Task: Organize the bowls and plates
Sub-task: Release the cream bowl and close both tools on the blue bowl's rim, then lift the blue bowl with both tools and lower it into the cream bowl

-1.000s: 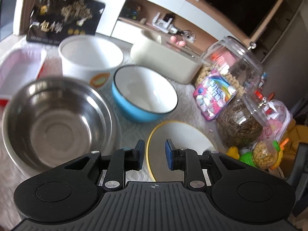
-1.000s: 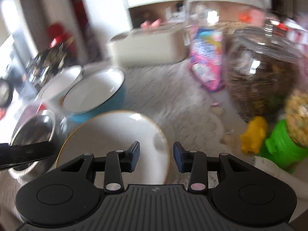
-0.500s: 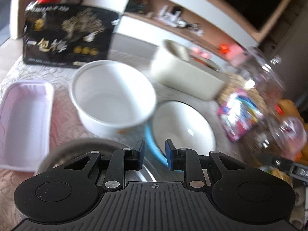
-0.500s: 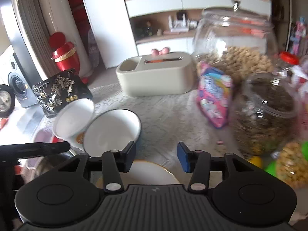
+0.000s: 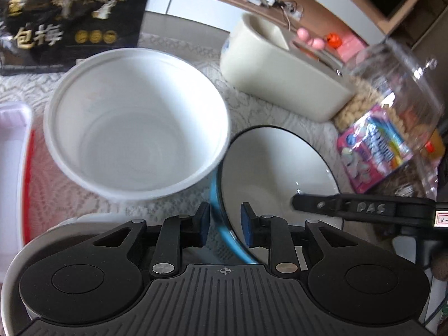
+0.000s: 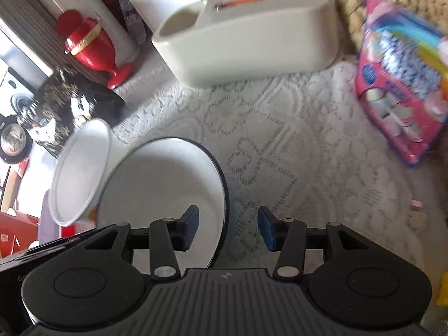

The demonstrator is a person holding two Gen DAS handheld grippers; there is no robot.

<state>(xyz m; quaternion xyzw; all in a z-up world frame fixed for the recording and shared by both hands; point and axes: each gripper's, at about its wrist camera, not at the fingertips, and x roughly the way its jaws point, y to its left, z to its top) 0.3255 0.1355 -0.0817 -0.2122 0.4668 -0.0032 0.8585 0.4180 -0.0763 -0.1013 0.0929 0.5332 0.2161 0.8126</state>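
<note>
A blue bowl with a white inside [image 5: 274, 168] sits on the lace cloth, next to a tall white paper bowl [image 5: 137, 128]. My left gripper [image 5: 223, 221] is open, its jaws astride the blue bowl's near-left rim. My right gripper [image 6: 228, 225] is open, its jaws astride the same bowl's right rim [image 6: 221, 184]; its finger shows in the left wrist view [image 5: 336, 204]. The paper bowl also shows in the right wrist view [image 6: 81, 173]. A steel bowl's rim [image 5: 70, 224] peeks under my left gripper.
A cream tissue box [image 5: 280, 78] stands behind the bowls, also in the right wrist view [image 6: 249, 33]. A pink candy bag [image 6: 403, 89] and snack jars [image 5: 392, 84] stand right. A black gift box [image 5: 70, 19] is at the back left and a pink tray [image 5: 11, 168] at the left.
Both grippers have moved forward and down over the blue bowl. The yellow-rimmed plate and most of the steel bowl have dropped out of view.
</note>
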